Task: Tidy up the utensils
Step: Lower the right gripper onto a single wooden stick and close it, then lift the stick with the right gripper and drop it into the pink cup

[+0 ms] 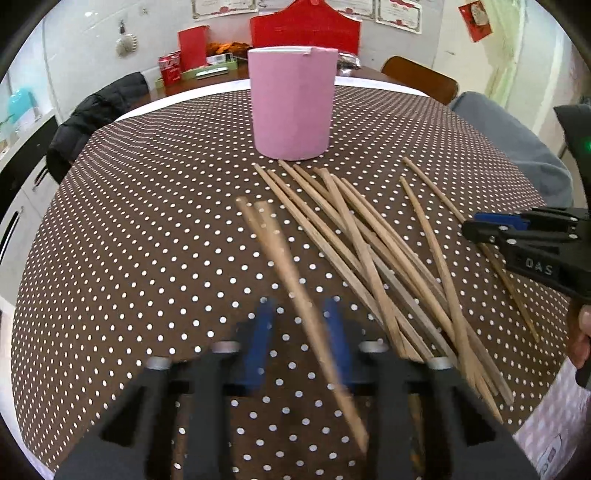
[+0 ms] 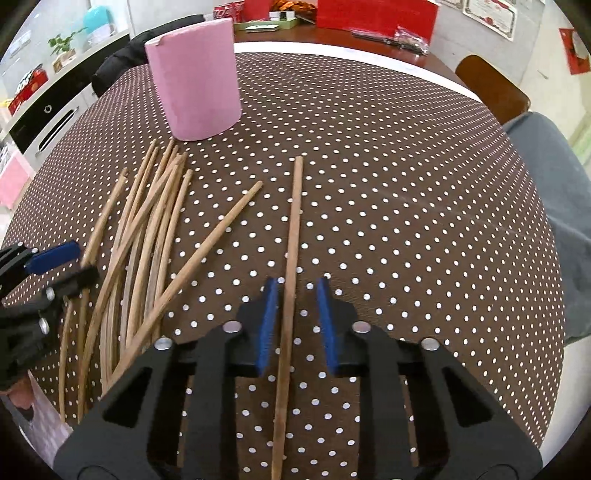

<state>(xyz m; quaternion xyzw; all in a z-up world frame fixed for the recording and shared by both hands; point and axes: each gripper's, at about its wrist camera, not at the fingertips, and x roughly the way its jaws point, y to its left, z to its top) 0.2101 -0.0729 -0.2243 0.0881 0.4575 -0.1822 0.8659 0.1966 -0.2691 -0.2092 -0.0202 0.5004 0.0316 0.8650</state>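
Note:
A tall pink cup (image 1: 291, 107) (image 2: 197, 77) stands upright at the far side of the dotted brown tablecloth (image 1: 147, 221). Several wooden chopsticks (image 1: 369, 240) (image 2: 147, 221) lie in a loose, crossed pile in front of it. My left gripper (image 1: 299, 306) is low over the cloth, and one blurred chopstick (image 1: 280, 254) runs between its blue pads with gaps on both sides. My right gripper (image 2: 297, 284) straddles a single chopstick (image 2: 293, 221) lying apart to the right of the pile. Its pads stand clear of that stick, the left one close to it.
Behind the cloth are red boxes (image 1: 306, 26) and a green tray (image 1: 210, 72) on the bare tabletop. A black jacket (image 1: 96, 114) hangs on a chair at the left. A brown chair (image 2: 491, 88) and grey fabric (image 2: 554, 184) sit at the right edge.

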